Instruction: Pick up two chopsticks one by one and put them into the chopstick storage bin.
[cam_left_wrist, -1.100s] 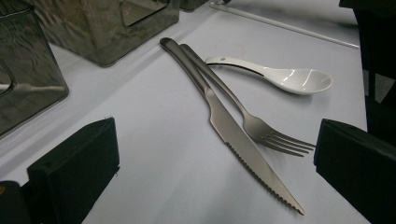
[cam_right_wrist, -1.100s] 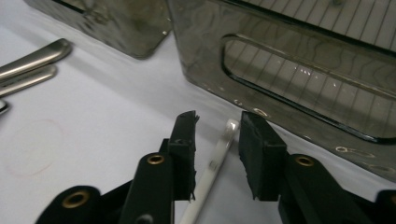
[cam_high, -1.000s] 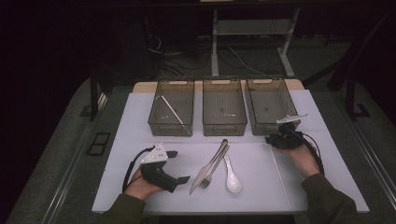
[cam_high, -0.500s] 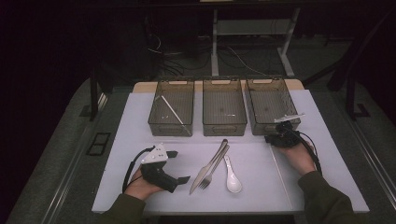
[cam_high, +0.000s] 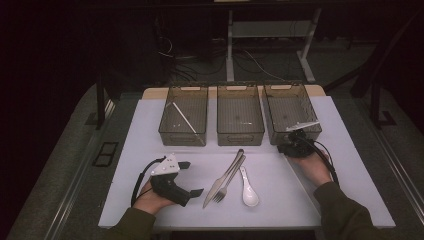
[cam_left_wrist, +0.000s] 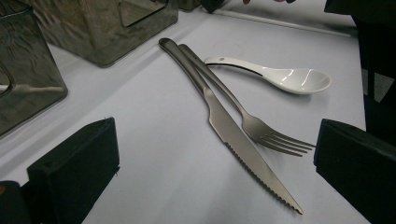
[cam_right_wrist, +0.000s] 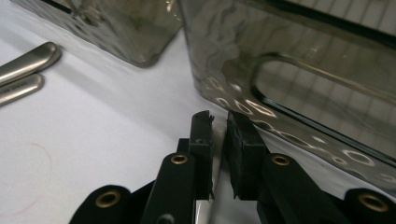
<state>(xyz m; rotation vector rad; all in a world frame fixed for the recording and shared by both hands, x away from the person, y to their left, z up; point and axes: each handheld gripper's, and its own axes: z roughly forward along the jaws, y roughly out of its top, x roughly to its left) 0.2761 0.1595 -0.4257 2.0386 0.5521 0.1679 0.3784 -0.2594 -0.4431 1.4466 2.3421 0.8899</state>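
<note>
We see three bins in a row at the back of the mat (cam_high: 145, 130); all places below are rel. to the mid bin (cam_high: 240, 134).

The R gripper (cam_high: 283, 148) sits on the mat right of and just in front of the mid bin, w/ its tips at the front left corner of the R bin (cam_high: 285, 86). Its jaws have just been closing, and in the right gripper view they stand nearly together w/ only a slit left. A pale sliver shows low between the pads (cam_right_wrist: 201, 135). We can't tell whether they pinch it or whether it's just mat.

In the left gripper view a thin white stick (cam_left_wrist: 280, 24) lies flat on the mat, front-right of the mid bin, w/ one end by the R gripper's tip.

The L gripper (cam_high: 192, 177) rests well in front of the mid bin and to its left. Its jaws are spread wide and grasp nothing.

A knife (cam_left_wrist: 224, 126) and fork (cam_left_wrist: 254, 126) lie side by side straight in front of the mid bin, handles toward it. A white spoon (cam_high: 247, 190) is just right of them.

The L bin (cam_high: 182, 137), left of the mid bin, holds another white stick (cam_high: 185, 120) lying at a slant.
</note>
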